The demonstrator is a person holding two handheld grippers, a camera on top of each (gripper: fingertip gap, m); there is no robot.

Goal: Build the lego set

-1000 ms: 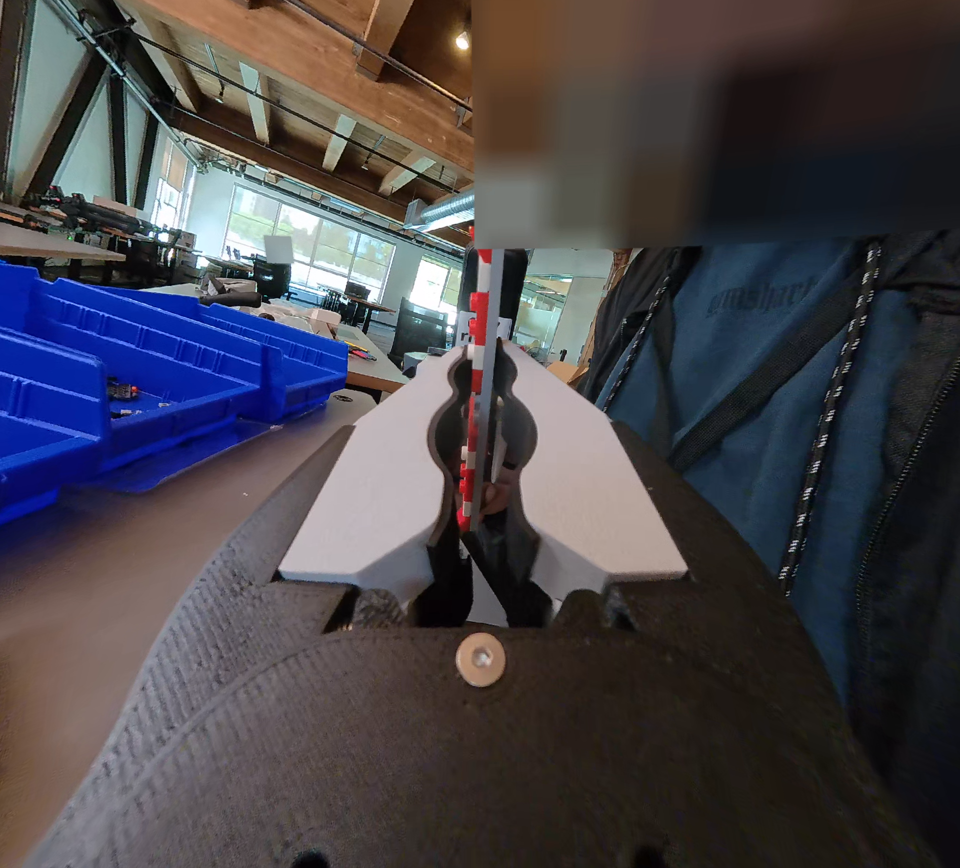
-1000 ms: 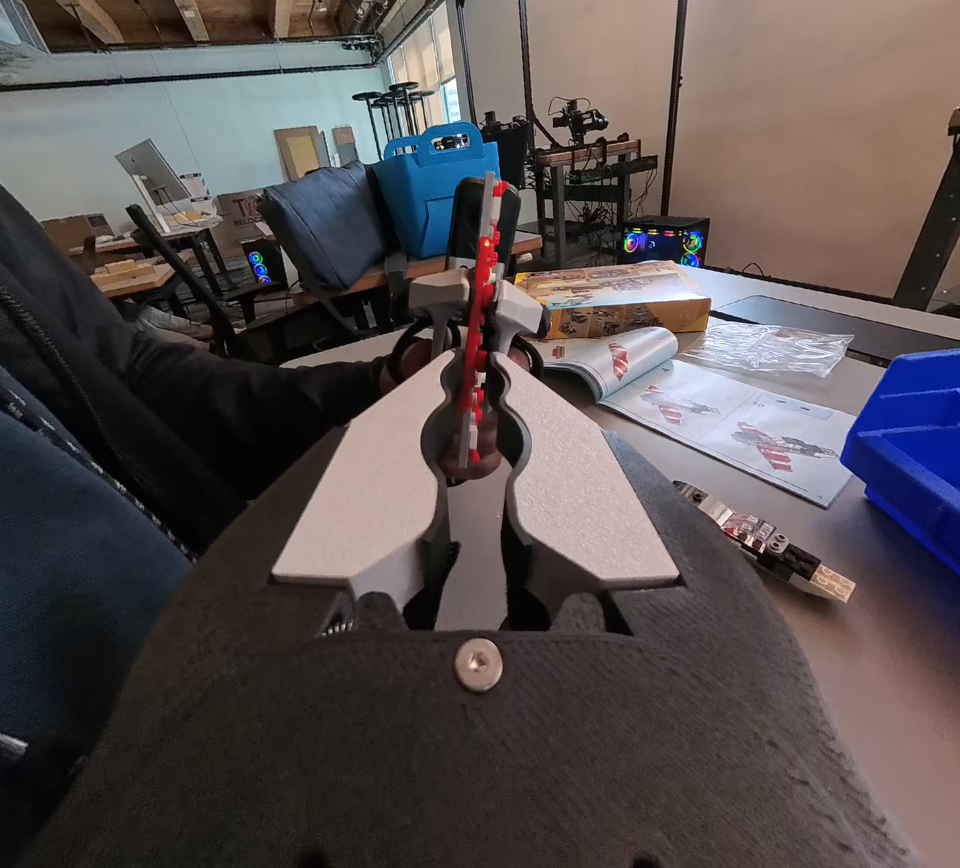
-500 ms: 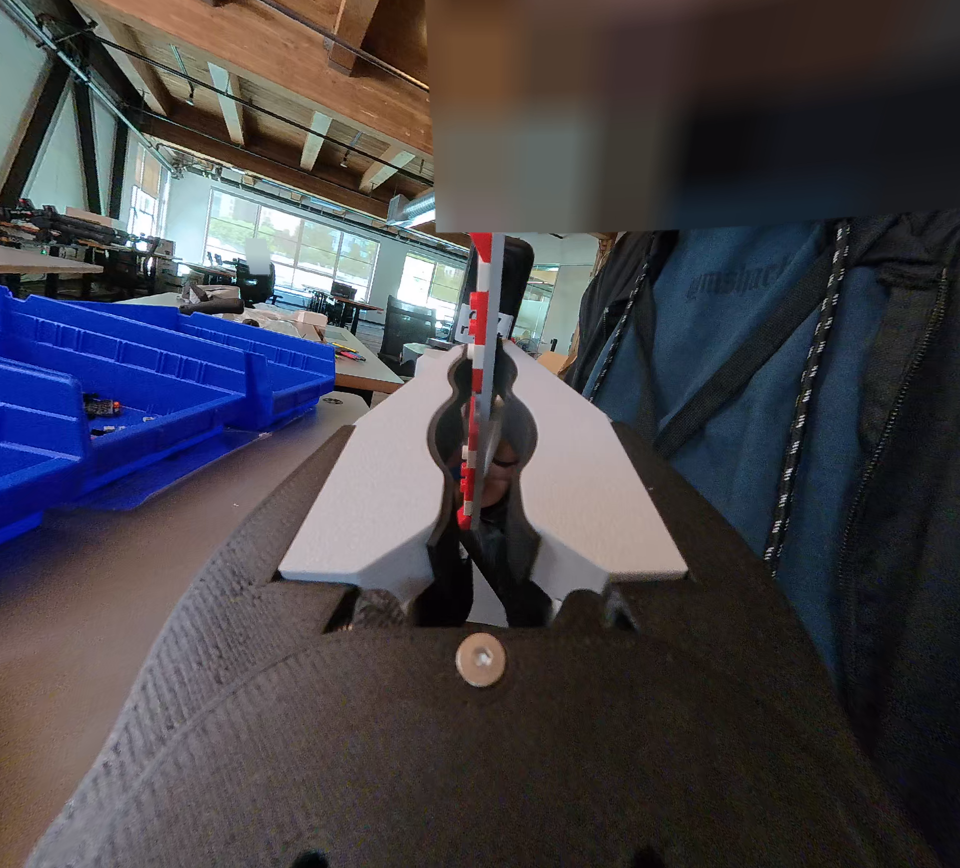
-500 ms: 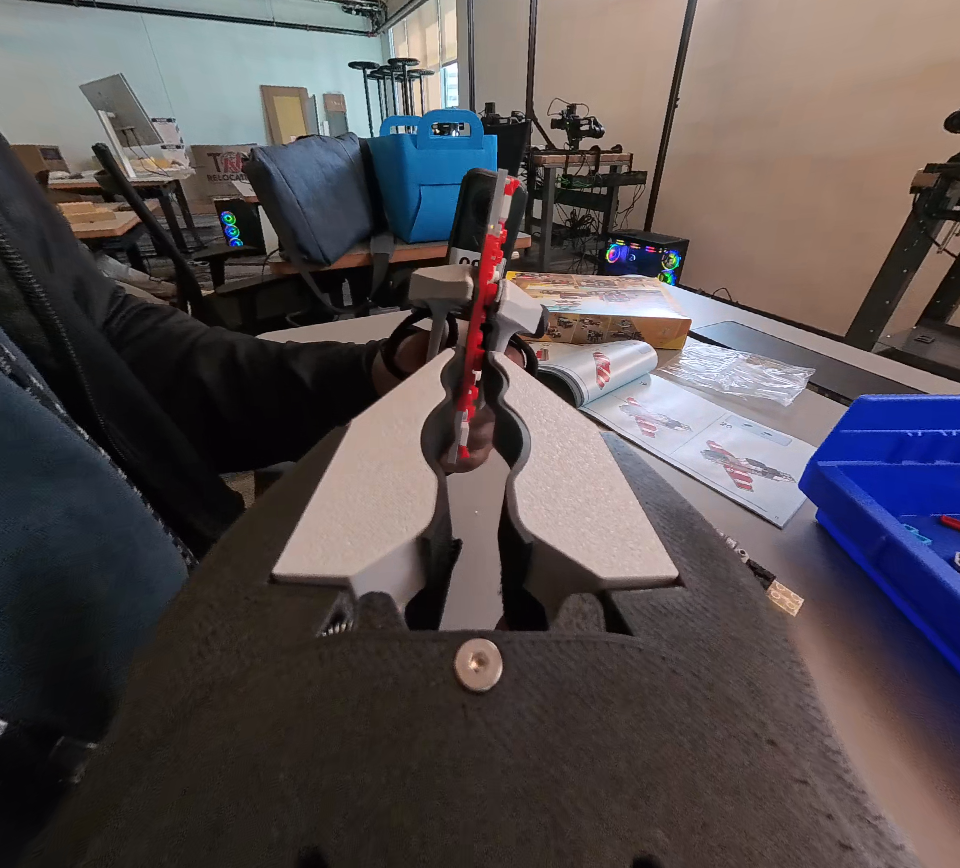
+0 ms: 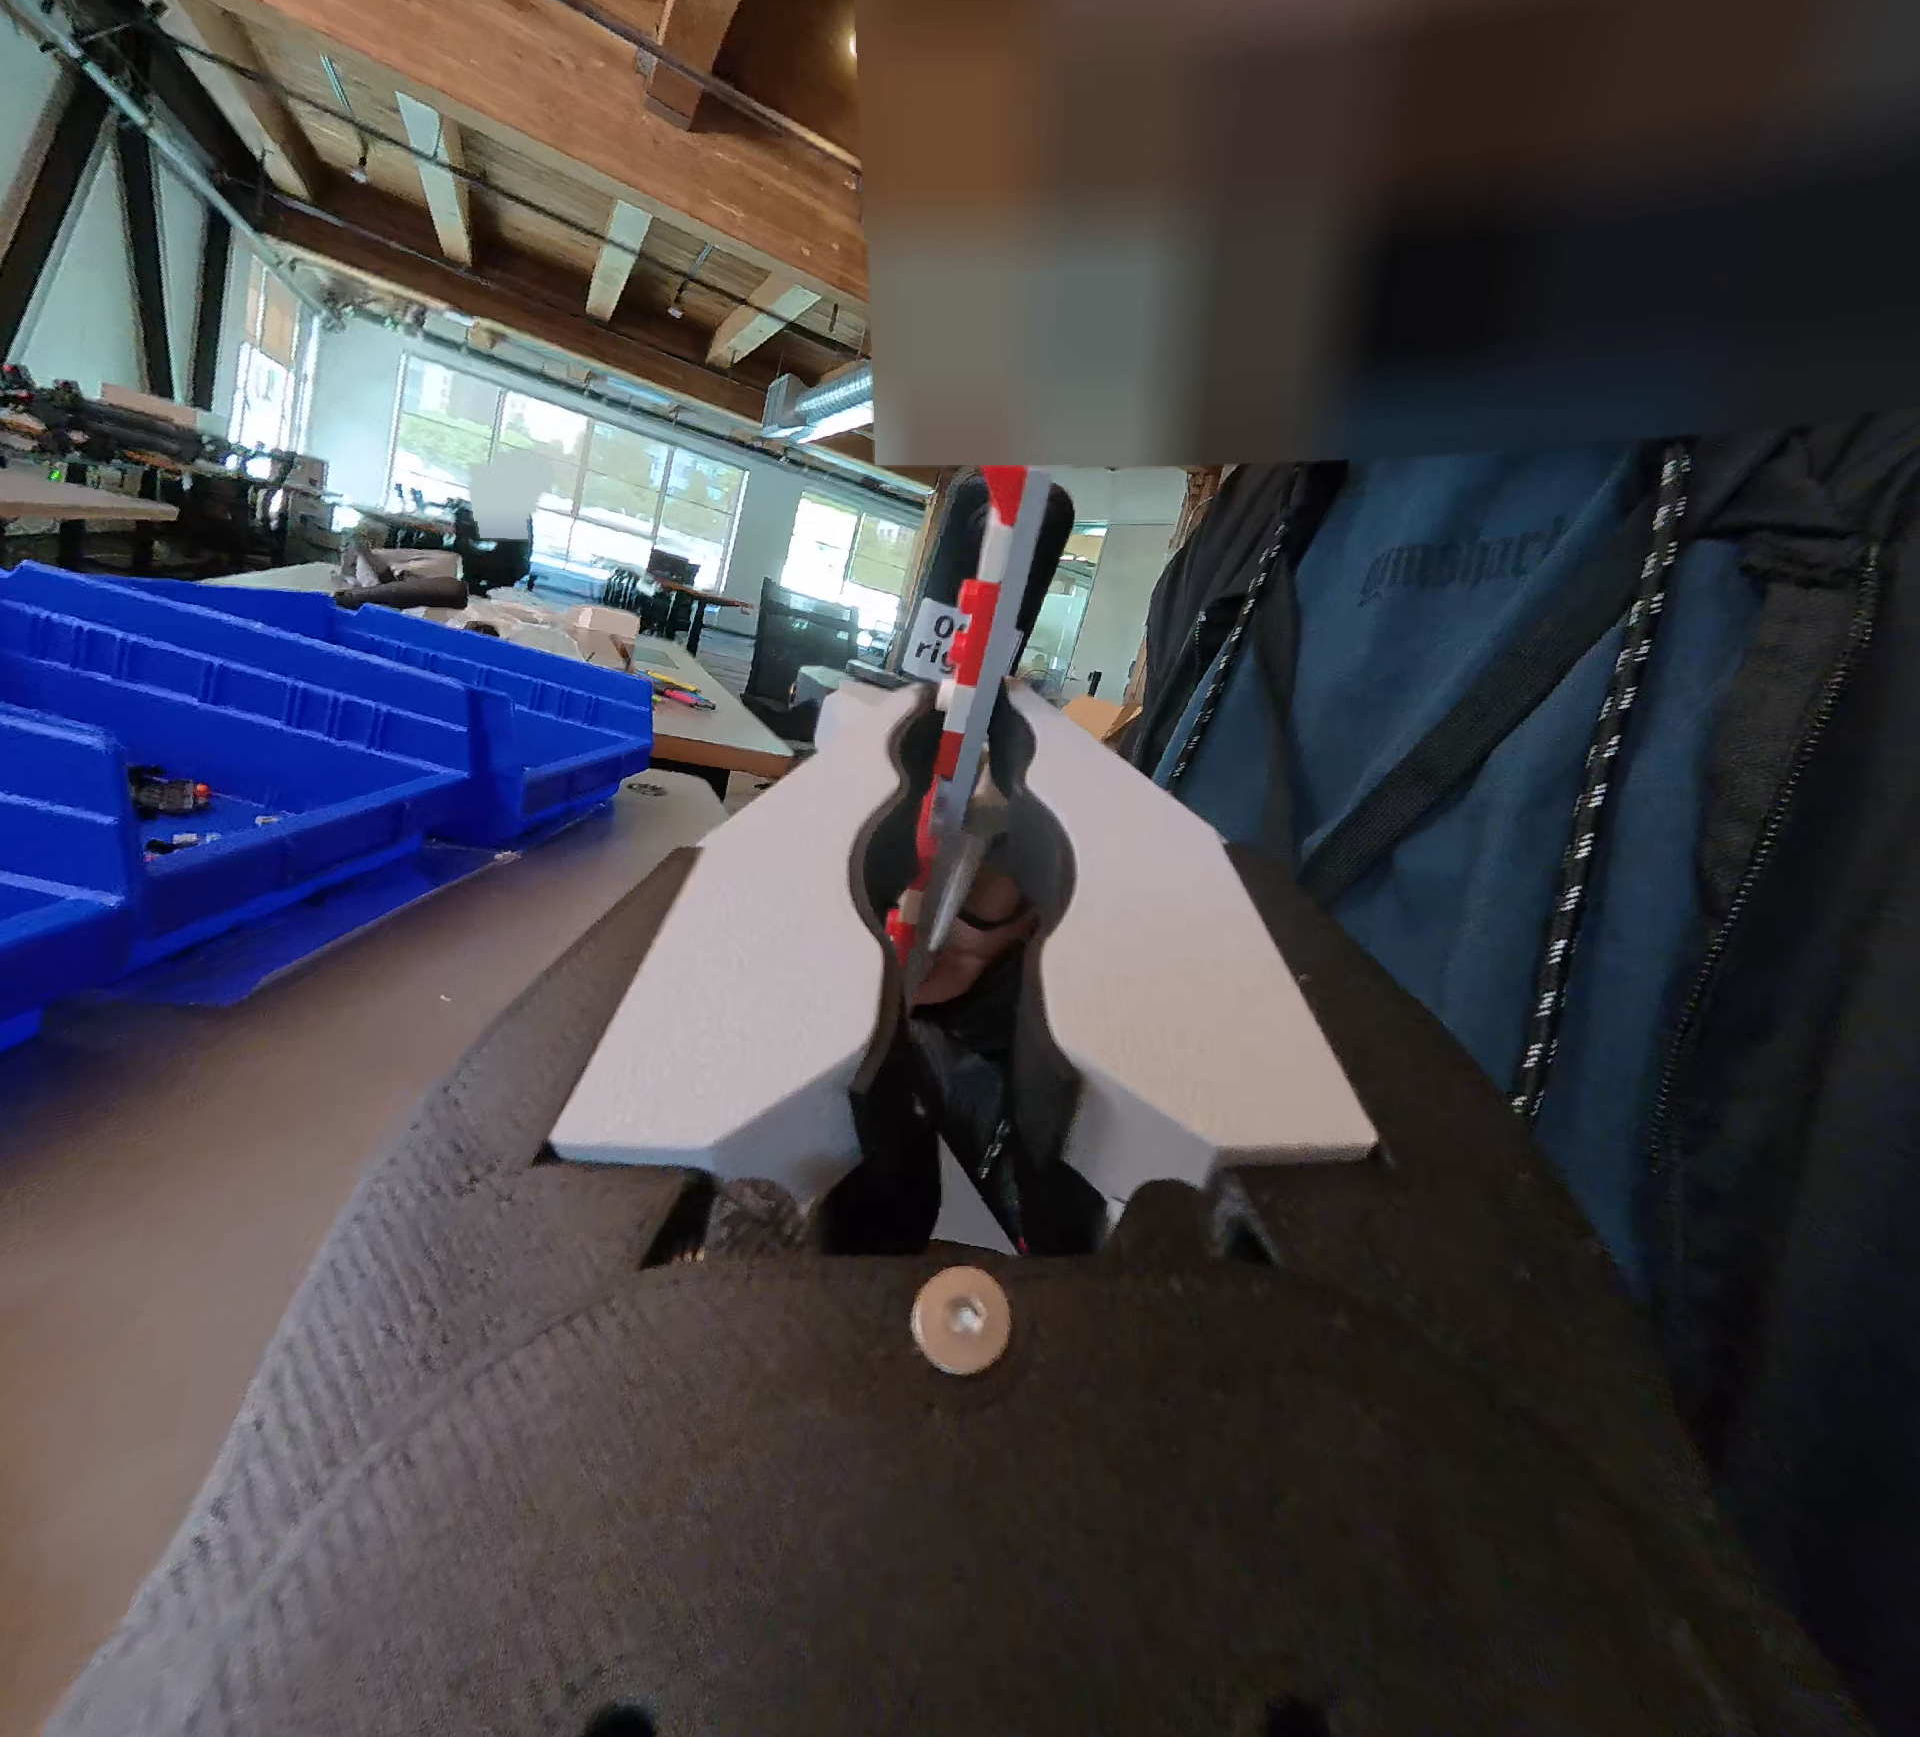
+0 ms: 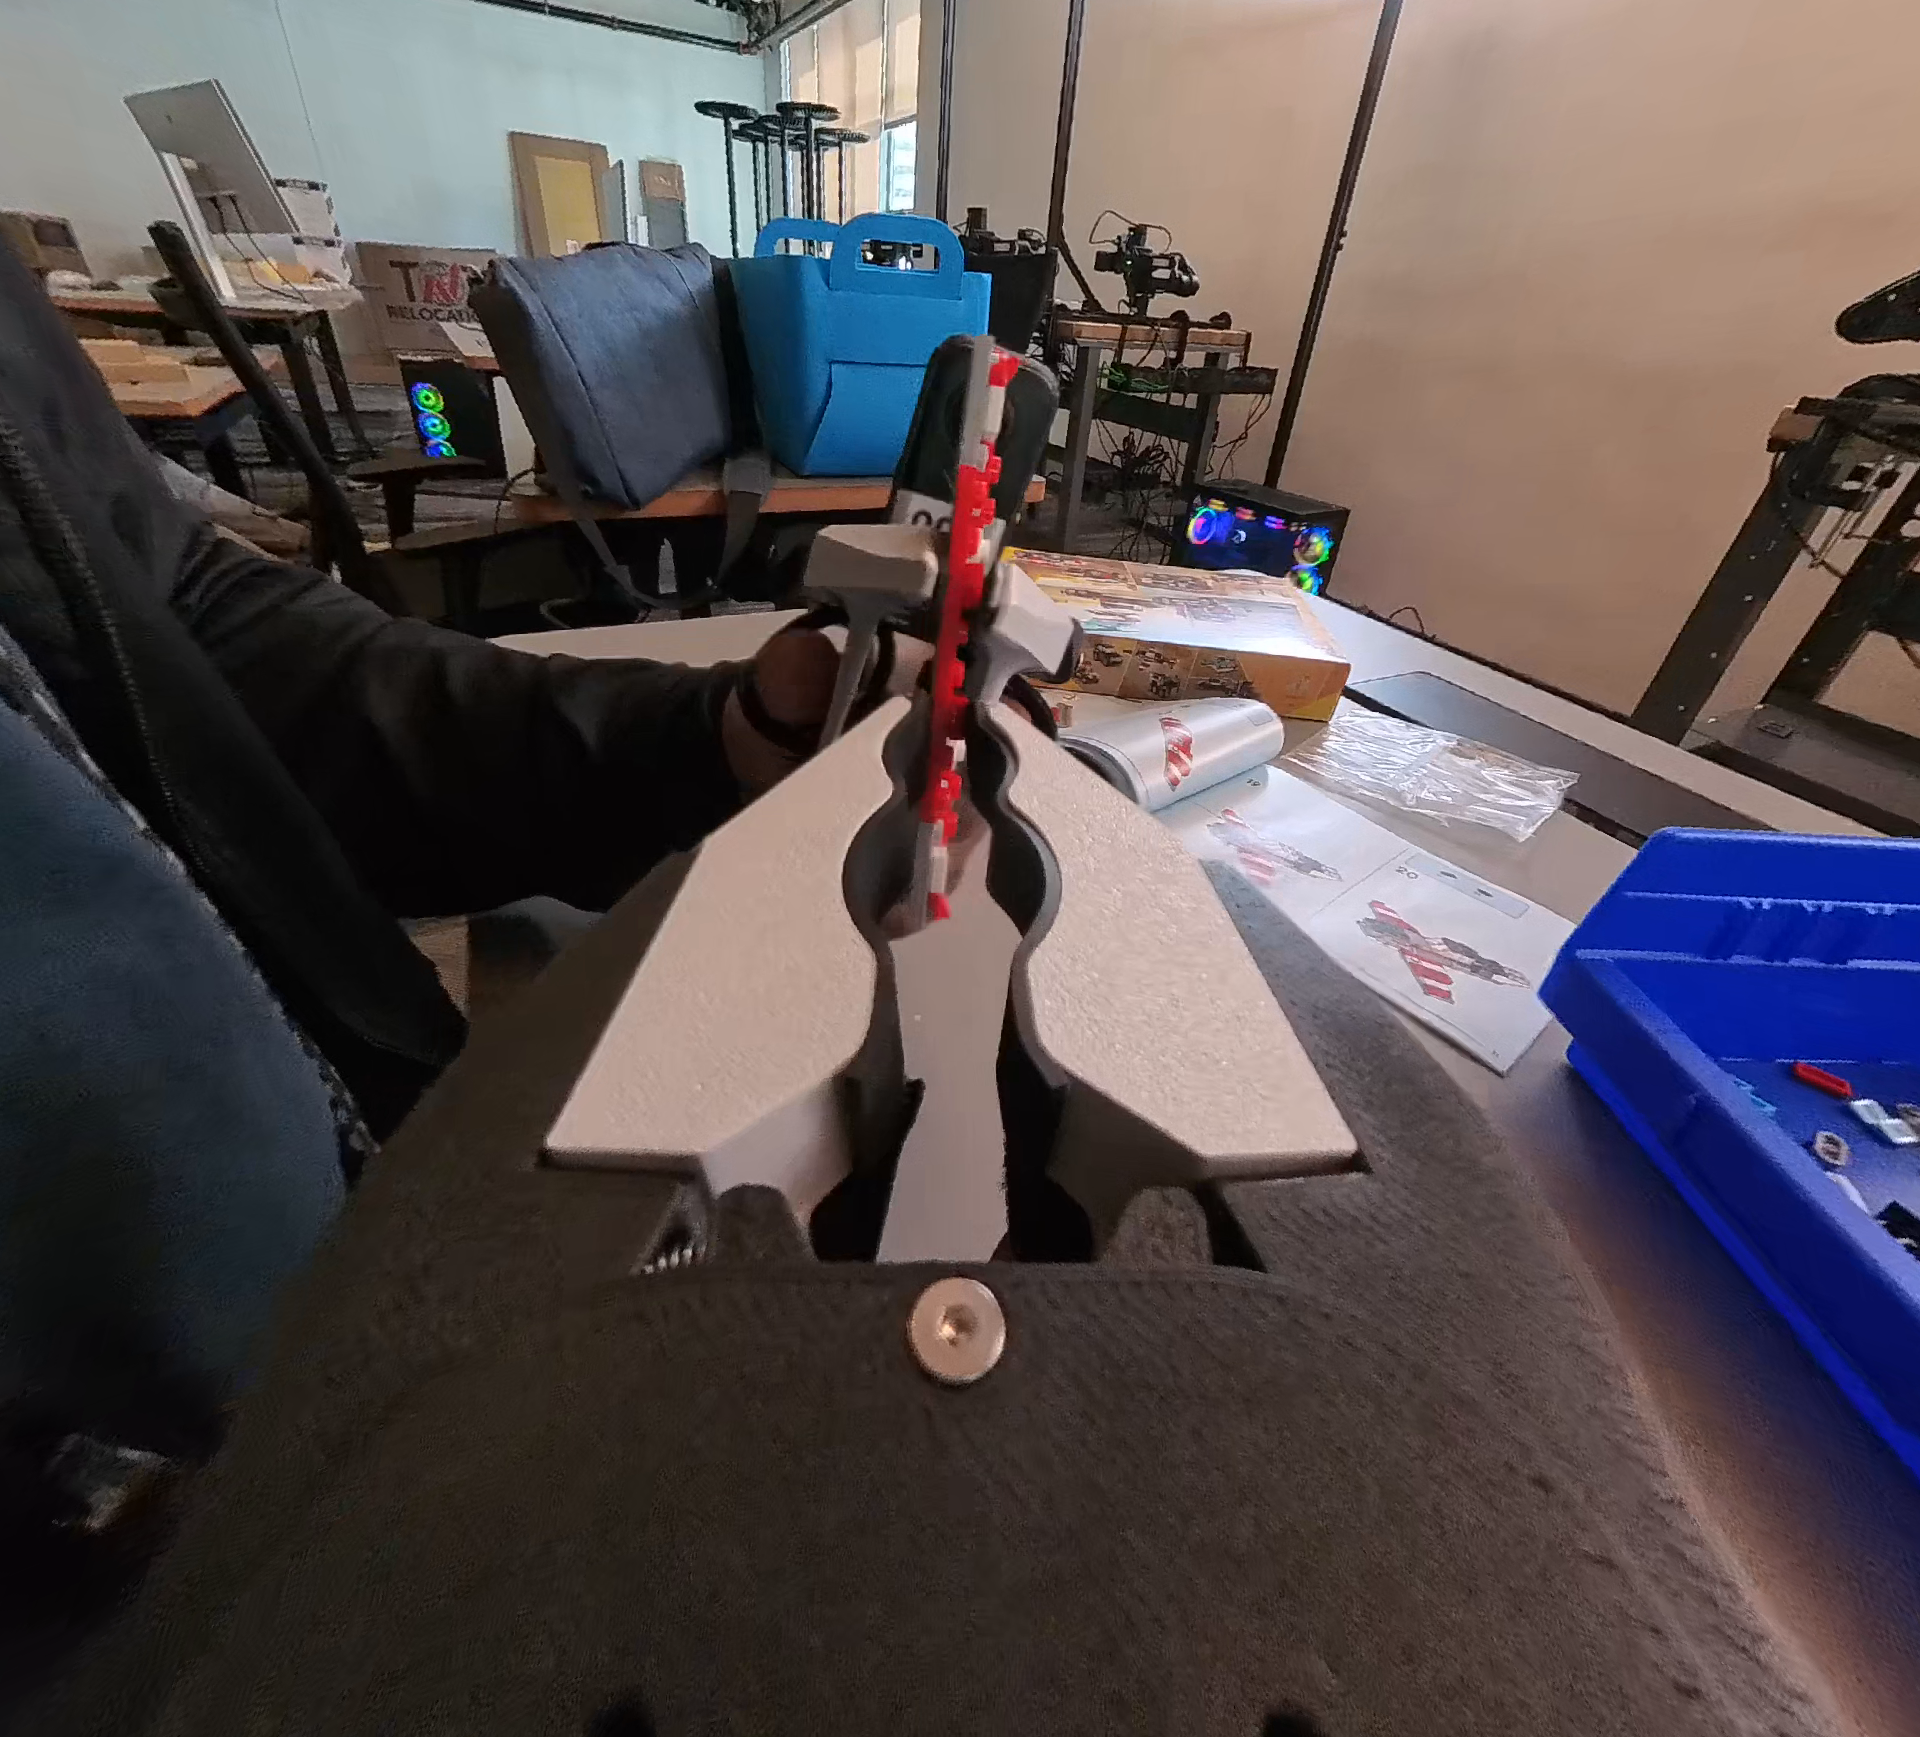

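A thin red-and-white striped lego assembly is held edge-on and upright above the table, clamped from opposite sides by both grippers. My left gripper is shut on its lower part; the right gripper's black body shows just behind it. In the right wrist view the same assembly stands between my right gripper's closed fingers. The left gripper's grey fingers grip it farther off, with a hand behind them.
Blue parts bins with small loose pieces stand to the left and the right. An open instruction booklet, the yellow set box and a clear plastic bag lie on the grey table. A person's torso is close. Both grippers' tips are close together, under 4 cm apart.
Both grippers keep their hold on the assembly, which now tilts slightly. The right wrist view has swung right: more of the blue bin shows, and the small dark lego sub-build has left view.
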